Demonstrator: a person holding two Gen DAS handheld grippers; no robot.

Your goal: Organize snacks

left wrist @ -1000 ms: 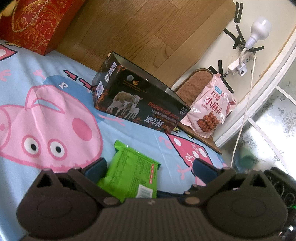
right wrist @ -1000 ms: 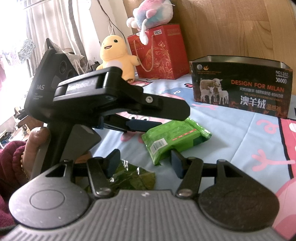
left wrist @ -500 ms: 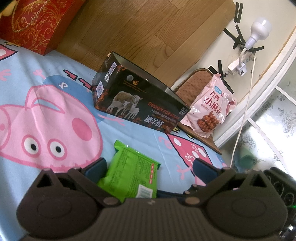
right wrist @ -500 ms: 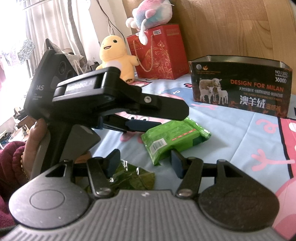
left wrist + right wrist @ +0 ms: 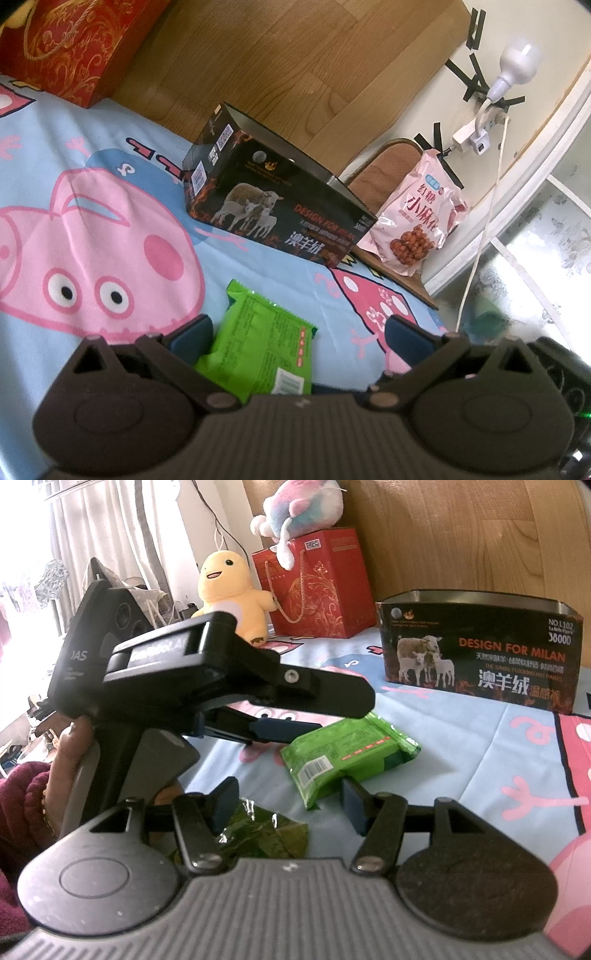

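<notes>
A bright green snack packet (image 5: 260, 350) lies flat on the Peppa Pig sheet; it also shows in the right wrist view (image 5: 343, 755). My left gripper (image 5: 299, 338) is open with its fingers on either side of the packet, which lies nearer the left finger. My right gripper (image 5: 290, 805) is open, just in front of the packet, above a dark green crinkled wrapper (image 5: 258, 836). An open black box with sheep printed on it (image 5: 273, 206) stands further back, also in the right wrist view (image 5: 480, 653).
A pink snack bag (image 5: 421, 218) rests on a chair beyond the bed edge. A red gift bag (image 5: 317, 587), a yellow plush (image 5: 229, 594) and a pastel plush (image 5: 299, 506) stand at the wooden headboard. A cable hangs from a wall socket (image 5: 476, 136).
The left gripper has shifted slightly forward over the green packet, as seen from the right wrist. Nothing else has moved.
</notes>
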